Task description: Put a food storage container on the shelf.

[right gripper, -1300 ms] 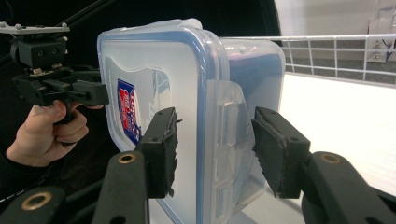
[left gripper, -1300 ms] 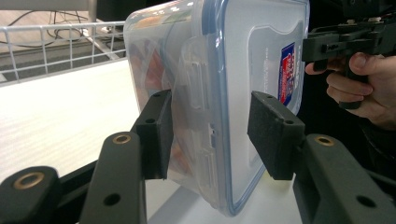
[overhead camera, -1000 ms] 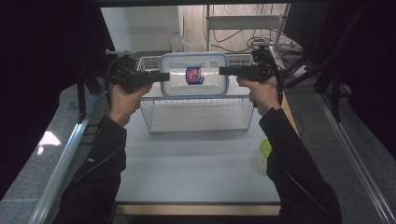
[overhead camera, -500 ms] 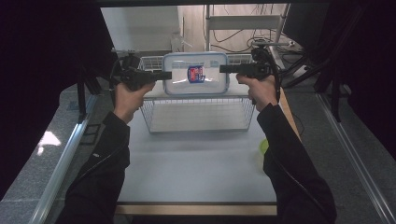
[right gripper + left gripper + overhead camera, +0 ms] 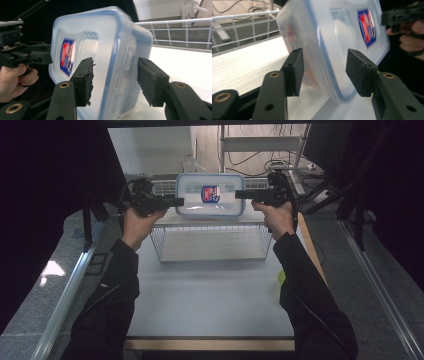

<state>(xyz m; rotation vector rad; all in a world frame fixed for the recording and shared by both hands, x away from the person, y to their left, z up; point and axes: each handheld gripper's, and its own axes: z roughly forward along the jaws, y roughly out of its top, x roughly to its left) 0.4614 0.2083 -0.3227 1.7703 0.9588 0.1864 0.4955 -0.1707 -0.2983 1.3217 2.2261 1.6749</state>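
Observation:
A clear plastic container (image 5: 210,195) with a blue-rimmed lid and a red-and-blue label hangs over the wire basket (image 5: 215,245), its lid towards the camera. My left gripper (image 5: 175,201) is at its left end and my right gripper (image 5: 241,194) at its right end. In the left gripper view the container's edge (image 5: 324,50) lies between the pads (image 5: 294,71) with small gaps on both sides, and it is blurred. In the right gripper view the container (image 5: 107,57) sits between jaws that have just been opening, and the pads (image 5: 150,80) stand off it.
The white wire basket stands at the back of the pale table (image 5: 210,295). A small yellow-green thing (image 5: 281,277) lies by the right forearm. Black curtains flank both sides. A metal shelf with cables (image 5: 265,150) stands behind the basket.
The container and both hands sit slightly higher and farther back in the high view. The hands still flank the container's two ends.

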